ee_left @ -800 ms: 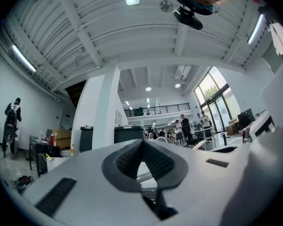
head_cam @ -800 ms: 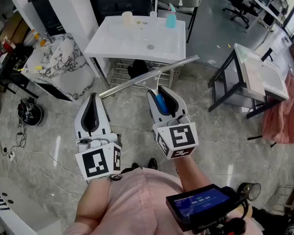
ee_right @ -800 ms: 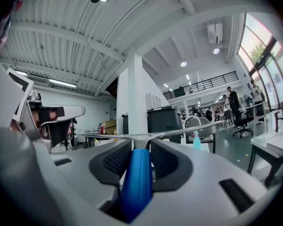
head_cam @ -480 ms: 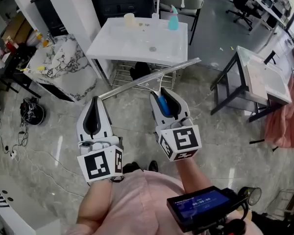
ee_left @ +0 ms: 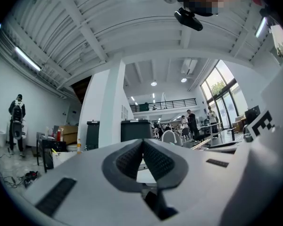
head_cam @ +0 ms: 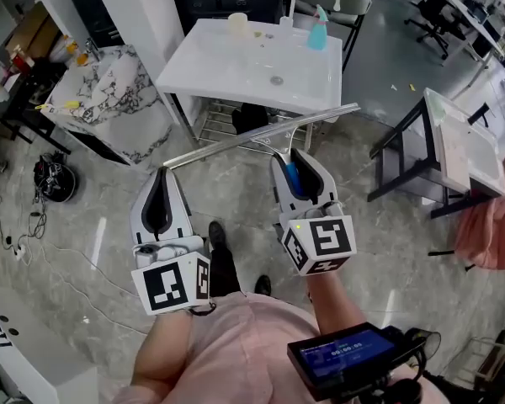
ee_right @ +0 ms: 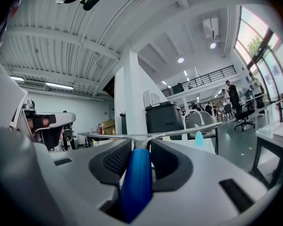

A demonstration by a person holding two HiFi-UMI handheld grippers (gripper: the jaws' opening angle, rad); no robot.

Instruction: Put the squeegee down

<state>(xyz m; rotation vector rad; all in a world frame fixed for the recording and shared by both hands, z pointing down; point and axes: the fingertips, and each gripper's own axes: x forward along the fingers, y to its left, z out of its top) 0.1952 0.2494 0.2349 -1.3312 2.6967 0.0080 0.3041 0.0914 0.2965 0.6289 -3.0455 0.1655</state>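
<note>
Right gripper view: ribbed gripper (ee_right: pixel 140 147) pads (ee_right: pixel 117 160) clamp squeegee's (ee_right: pixel 137 185) rounded blue handle.

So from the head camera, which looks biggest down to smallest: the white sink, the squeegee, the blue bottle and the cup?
1. Sink: largest by far.
2. Squeegee: long but thin, and nearer the camera, so it may look bigger than it is.
3. Bottle and cup: both small and too alike to rank.

A squeegee (head_cam: pixel 236 139) was held up before the white sink (head_cam: pixel 227 67).
The right gripper (head_cam: pixel 296 160) clamped its blue handle; the left gripper (head_cam: pixel 158 175), jaws together, held nothing.
</note>
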